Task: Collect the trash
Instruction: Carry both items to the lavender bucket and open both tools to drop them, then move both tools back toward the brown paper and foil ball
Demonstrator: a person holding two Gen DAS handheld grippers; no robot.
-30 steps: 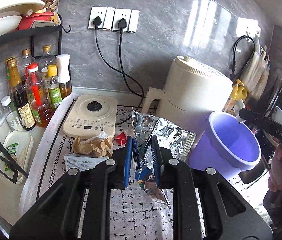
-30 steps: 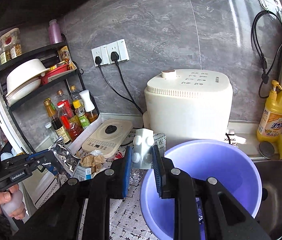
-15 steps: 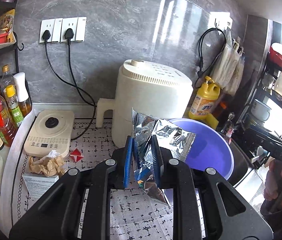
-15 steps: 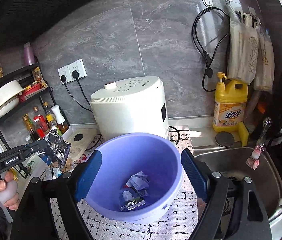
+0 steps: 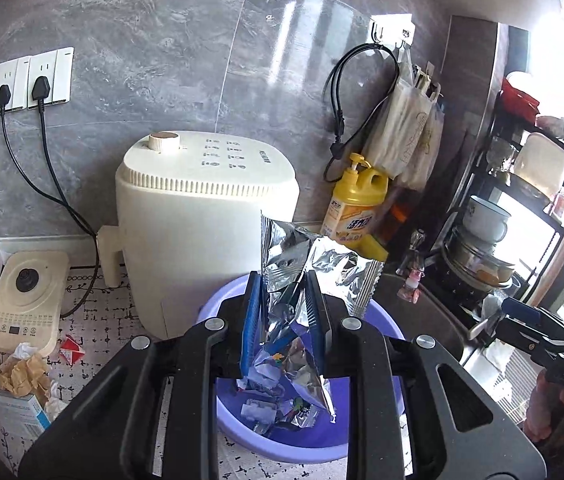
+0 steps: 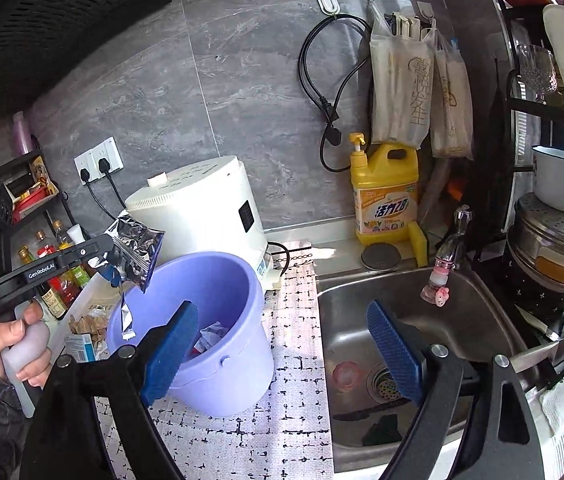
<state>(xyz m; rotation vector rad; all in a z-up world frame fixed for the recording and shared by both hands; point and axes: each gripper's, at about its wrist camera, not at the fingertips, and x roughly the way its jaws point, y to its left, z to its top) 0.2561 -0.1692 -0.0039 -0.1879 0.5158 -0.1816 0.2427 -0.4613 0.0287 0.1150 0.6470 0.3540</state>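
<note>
My left gripper (image 5: 282,280) holds a crumpled silver foil snack bag (image 5: 314,264) upright over the purple bucket (image 5: 302,446). Its jaws are opening, with the bag still between the blue pads. In the right wrist view the same bag (image 6: 135,244) hangs from the left gripper (image 6: 111,256) above the bucket (image 6: 221,360). Wrappers (image 5: 269,408) lie in the bucket's bottom. My right gripper (image 6: 282,312) is to the bucket's right, jaws opening wide with nothing between them. Crumpled brown paper (image 5: 21,372), a small box (image 5: 17,408) and a red scrap (image 5: 71,354) lie on the mat at the left.
A cream appliance (image 5: 205,220) stands right behind the bucket. A flat cooker (image 5: 25,300) sits at the left, with plugged cords on the wall. A steel sink (image 6: 402,320) with a tap lies to the right, and a yellow detergent bottle (image 6: 386,196) behind it.
My left gripper carried the foil bag rightward from over the mat to above the bucket. My right gripper opened wide, no longer holds the white piece, and swung right toward the sink.
</note>
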